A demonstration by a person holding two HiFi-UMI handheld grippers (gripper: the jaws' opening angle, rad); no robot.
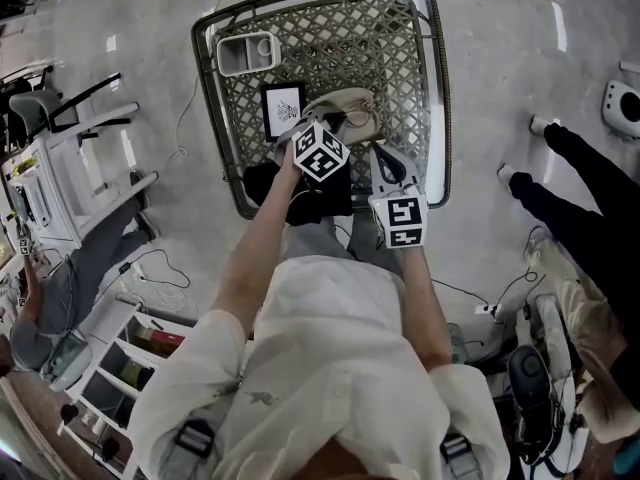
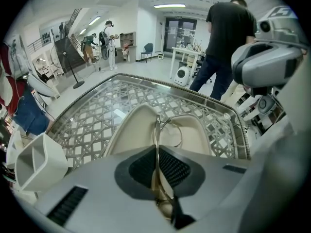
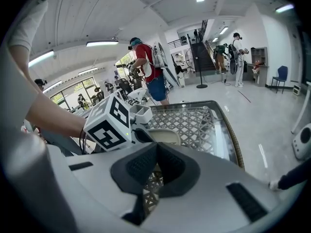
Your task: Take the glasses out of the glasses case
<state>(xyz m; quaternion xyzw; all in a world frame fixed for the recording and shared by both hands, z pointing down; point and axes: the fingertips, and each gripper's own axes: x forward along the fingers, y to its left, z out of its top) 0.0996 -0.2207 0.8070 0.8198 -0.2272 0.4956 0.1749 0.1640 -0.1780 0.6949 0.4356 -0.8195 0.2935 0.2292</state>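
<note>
The glasses (image 2: 157,130), a thin metal frame, sit edge-on between the pads of the left gripper (image 2: 156,152), whose jaws are closed tight on the wire. One lens ring curves out to the right above the lining of the case. The glasses case (image 2: 129,130) is beige and lies open on the table directly beyond the jaws, its raised lid on the far side. In the head view it lies near the middle of the table, nearer the person's edge.

The right gripper (image 3: 154,149) hangs just to the right of the left one, nearer the person. Its pads meet at the tips with nothing between them, and only woven lattice shows through the gap below.

The table (image 1: 215,118) has a glass top over rattan lattice inside a dark raised rim. A black-framed card (image 1: 283,110) lies just left of the case. A white two-compartment tray (image 1: 247,53) stands at the far-left corner, well apart. Bare glass runs from the case to the right rim and the far rim.

A person's dark-trousered legs (image 1: 570,183) stand on the floor to the right of the table.
</note>
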